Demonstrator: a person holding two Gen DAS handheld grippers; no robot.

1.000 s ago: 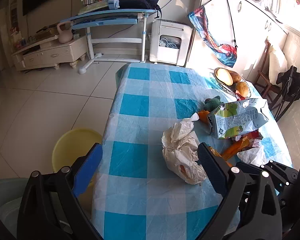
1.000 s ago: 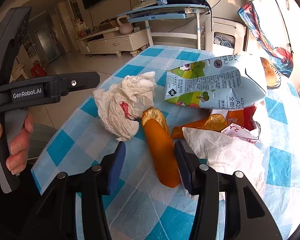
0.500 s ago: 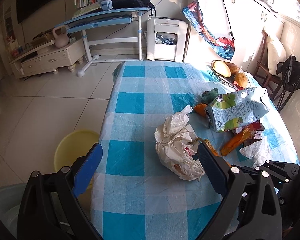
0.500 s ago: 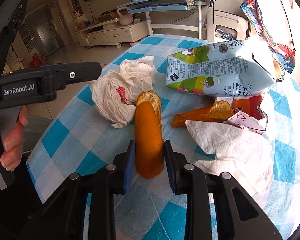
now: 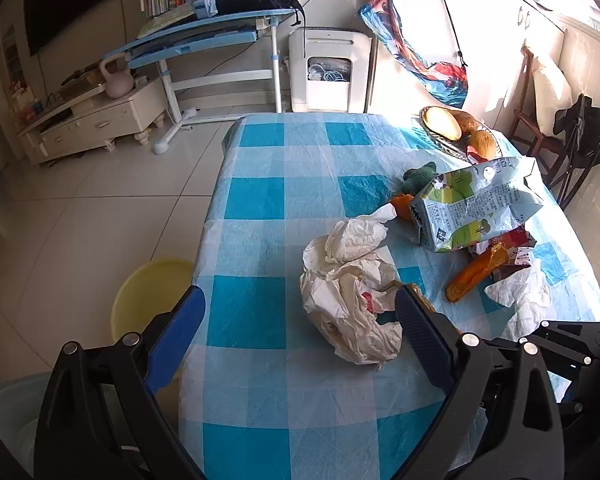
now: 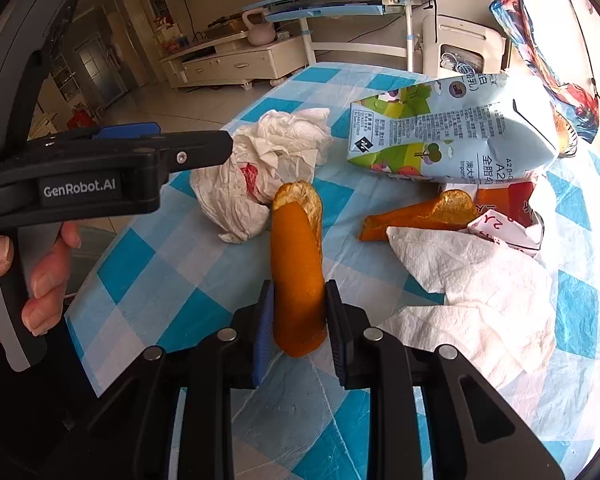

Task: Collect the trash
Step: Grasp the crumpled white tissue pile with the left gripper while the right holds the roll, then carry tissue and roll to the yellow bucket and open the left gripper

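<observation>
- Fingers of the right gripper (image 6: 296, 312) are closing on the orange peel (image 6: 298, 264), one blue pad on each flank of its near end; I judge the pads already press on it.
- Fingers of the left gripper (image 5: 298, 324) stand wide apart and hold nothing, hovering over the worktop (image 5: 260, 200) with the crumpled white wrapper (image 5: 352, 308) just inside the right pad.
- To do this step well, I would let the squeeze finish before lifting, since the peel is curled and stiff-looking and could twist out if I pull early.
- I would lift straight up, because the peel's far tip at 12 o'clock sits close to the wrapper and might drag it.
- I would keep the left gripper clear of the lift path; it sits at 10 o'clock in the right wrist view.
- Only the left wrist view shows the yellow basin (image 5: 152, 300) on the floor at 9 o'clock off the worktop edge, which I judge a likely drop point.
- That view also shows the bread basket (image 5: 452, 132) at 1 o'clock.
- Only the right wrist view shows the clamp on the peel, the person's hand (image 6: 28, 280) on the left grip, the second peel (image 6: 416, 216) beside the milk carton (image 6: 452, 136), and the paper towel (image 6: 480, 292) at 3 o'clock.
</observation>
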